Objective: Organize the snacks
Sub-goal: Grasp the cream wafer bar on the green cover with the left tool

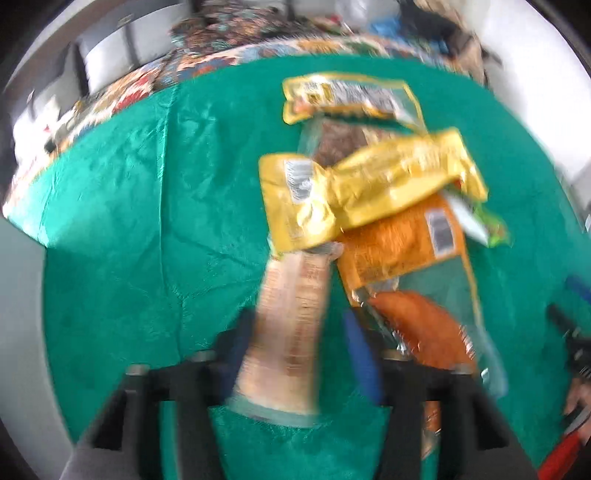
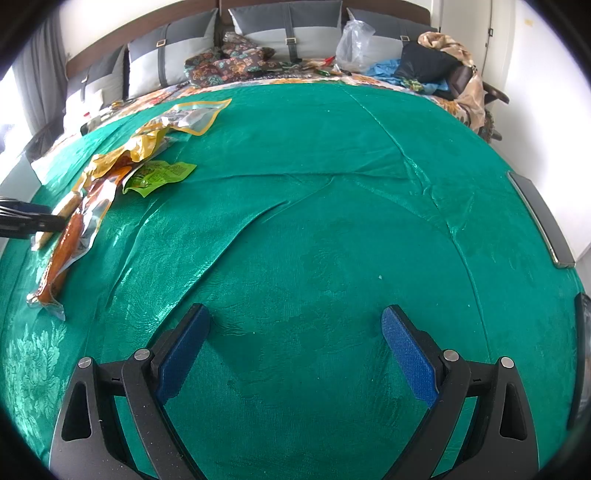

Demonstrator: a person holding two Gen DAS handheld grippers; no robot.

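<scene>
In the blurred left wrist view my left gripper [image 1: 295,325] is shut on a long beige snack packet [image 1: 291,332], held just above the green cloth [image 1: 129,221]. Ahead of it lies a pile of snacks: a yellow packet [image 1: 369,192], an orange packet [image 1: 399,243], a sausage in clear wrap [image 1: 424,332] and a yellow-edged clear pouch [image 1: 351,99]. In the right wrist view my right gripper [image 2: 295,332] is open and empty over bare green cloth [image 2: 332,221]. The same pile lies far left there, with a green packet [image 2: 159,177] and the sausage [image 2: 62,251].
The green cloth covers a bed with a floral sheet [image 2: 406,79]. Grey pillows [image 2: 288,26], a clear plastic bag [image 2: 352,44] and piled clothes [image 2: 436,62] lie along the headboard. A dark flat device [image 2: 543,218] lies at the right edge.
</scene>
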